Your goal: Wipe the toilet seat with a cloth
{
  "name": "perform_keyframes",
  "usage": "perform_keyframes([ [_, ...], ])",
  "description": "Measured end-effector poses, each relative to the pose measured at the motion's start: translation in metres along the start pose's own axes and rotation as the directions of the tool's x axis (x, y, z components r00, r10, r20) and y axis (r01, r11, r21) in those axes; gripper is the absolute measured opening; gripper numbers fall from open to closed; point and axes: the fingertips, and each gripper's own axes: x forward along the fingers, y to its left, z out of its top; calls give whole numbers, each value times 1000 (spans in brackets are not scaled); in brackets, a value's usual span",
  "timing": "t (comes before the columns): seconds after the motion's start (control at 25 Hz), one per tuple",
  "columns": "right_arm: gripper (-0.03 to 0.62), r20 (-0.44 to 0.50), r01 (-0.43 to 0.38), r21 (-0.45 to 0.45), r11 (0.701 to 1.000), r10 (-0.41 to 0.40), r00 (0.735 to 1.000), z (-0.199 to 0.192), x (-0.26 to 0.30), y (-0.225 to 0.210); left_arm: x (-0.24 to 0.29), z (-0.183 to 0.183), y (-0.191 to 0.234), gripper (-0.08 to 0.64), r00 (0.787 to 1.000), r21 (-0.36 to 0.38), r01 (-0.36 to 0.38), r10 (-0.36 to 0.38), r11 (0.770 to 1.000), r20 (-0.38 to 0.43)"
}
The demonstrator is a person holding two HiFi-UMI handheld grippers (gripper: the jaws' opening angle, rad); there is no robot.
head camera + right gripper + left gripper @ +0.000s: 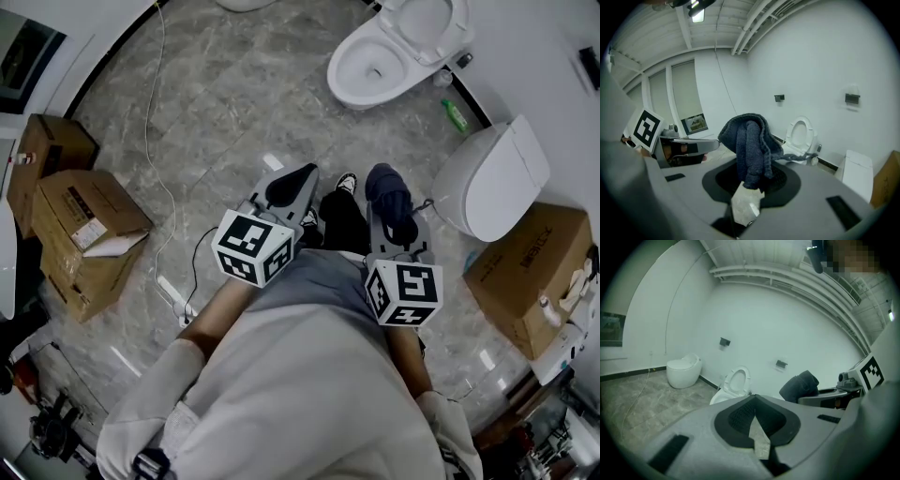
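The white toilet [375, 66] stands ahead at the far wall with its lid raised and its seat [370, 67] down; it also shows in both gripper views [733, 385] [799, 136]. My right gripper [396, 228] is shut on a bunched dark blue cloth [390, 199] that stands up from its jaws [750, 140]. My left gripper [292, 180] is held beside it, shut and empty, its black pads [740, 416] meeting. Both grippers are well short of the toilet, above the floor, with the person's shoes between them.
A second white toilet with a closed lid [492, 178] stands at the right, and a round white one [684, 371] further left. A green bottle [455, 114] lies by the wall. Cardboard boxes [80, 225] [530, 272] flank the floor. A thin cable [159, 169] crosses the tiles.
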Motion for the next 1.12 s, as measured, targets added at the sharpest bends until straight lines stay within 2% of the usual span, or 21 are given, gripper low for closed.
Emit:
perform_keyframes([
  [0.32,74,16,9,68,998,-10,1000,38,71,-53,77,31,31,9,998,37,15,-13,999,-54],
  [0.64,74,39,21,119,993,-26,999,97,156,-135,182,92,62,8,995,77,59,-52,995,-87],
  [1.12,74,38,64,167,984,-72,997,162,236,-232,299,183,93,9,994,24,98,-97,995,-43],
])
